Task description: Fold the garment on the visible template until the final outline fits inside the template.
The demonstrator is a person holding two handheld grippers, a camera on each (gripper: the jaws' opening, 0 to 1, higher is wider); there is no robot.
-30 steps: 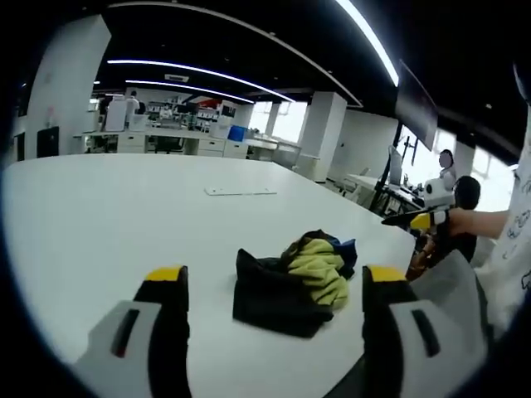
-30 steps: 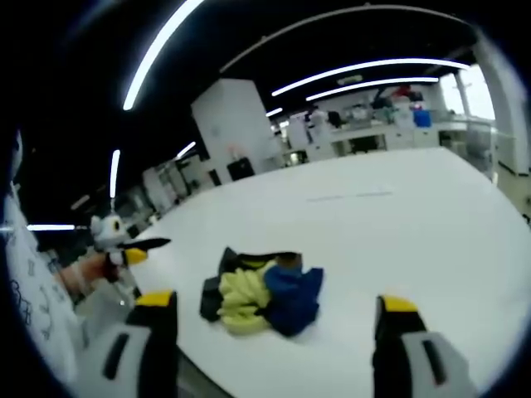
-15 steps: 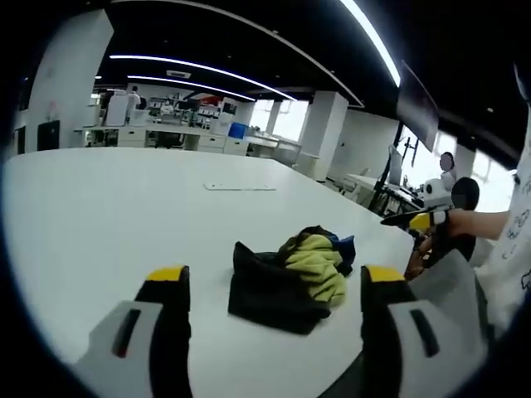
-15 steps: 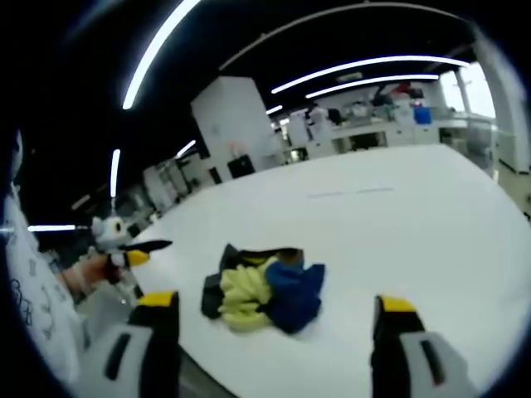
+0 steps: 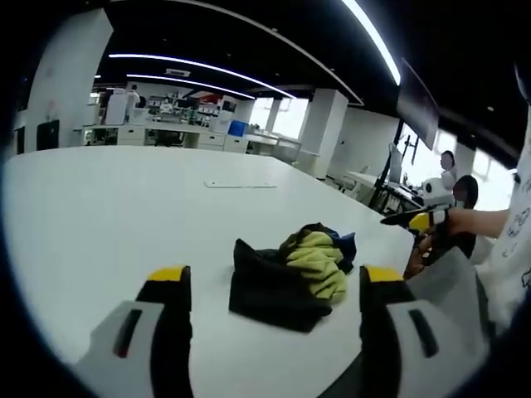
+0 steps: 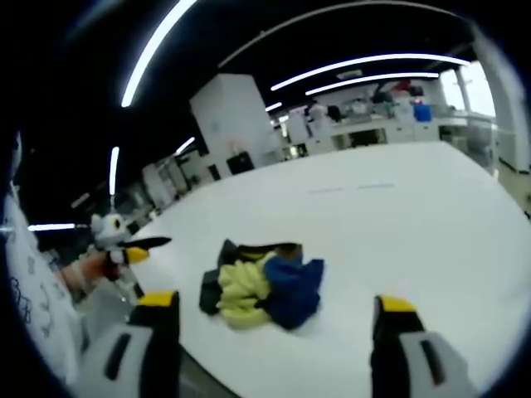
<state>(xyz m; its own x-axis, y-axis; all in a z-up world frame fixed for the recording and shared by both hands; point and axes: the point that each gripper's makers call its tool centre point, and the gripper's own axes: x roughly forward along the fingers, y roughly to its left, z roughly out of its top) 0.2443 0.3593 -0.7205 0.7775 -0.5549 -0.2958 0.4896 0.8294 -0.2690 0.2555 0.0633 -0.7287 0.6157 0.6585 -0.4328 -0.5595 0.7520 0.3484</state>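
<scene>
- Table, one white surface, carries the single crumpled garment near its front edge; no template outline is discernible.
- Garment sits as it did a second ago, unfolded: folding hasn't begun.
- Two grippers, left gripper and right gripper, hover before it with jaws spread, empty.

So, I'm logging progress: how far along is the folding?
Nothing looks done: the garment lies crumpled in a black, yellow and blue heap on the white table. Nothing is in hand; the left gripper and right gripper are open, short of it. Spreading and folding remain.
</scene>
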